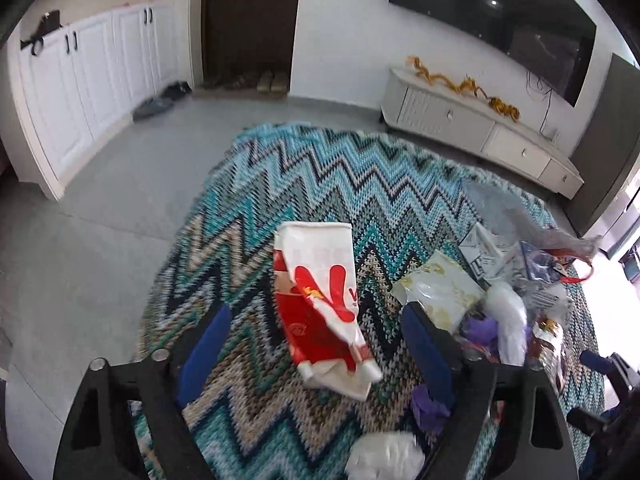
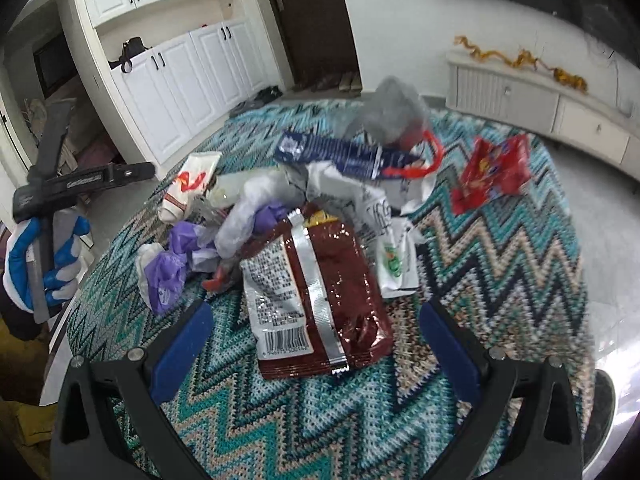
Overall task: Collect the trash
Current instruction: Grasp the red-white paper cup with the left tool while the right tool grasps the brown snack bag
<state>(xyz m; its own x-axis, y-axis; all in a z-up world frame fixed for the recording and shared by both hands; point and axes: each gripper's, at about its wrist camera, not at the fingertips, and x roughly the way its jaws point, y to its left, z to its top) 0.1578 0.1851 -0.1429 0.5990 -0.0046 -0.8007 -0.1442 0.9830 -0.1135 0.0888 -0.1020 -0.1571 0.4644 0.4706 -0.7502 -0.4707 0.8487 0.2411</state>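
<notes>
From the left wrist, the left gripper (image 1: 316, 344) is spreading its fingers wide around a red-and-white wrapper (image 1: 324, 304) lying on the zigzag rug (image 1: 320, 176), untouched; the trash pile (image 1: 504, 292) is blurring out at the frame's right edge.

From the right wrist, the right gripper (image 2: 316, 344) is holding wide fingers, empty, around a maroon snack bag (image 2: 320, 296); bare rug is lying open on the right.
</notes>
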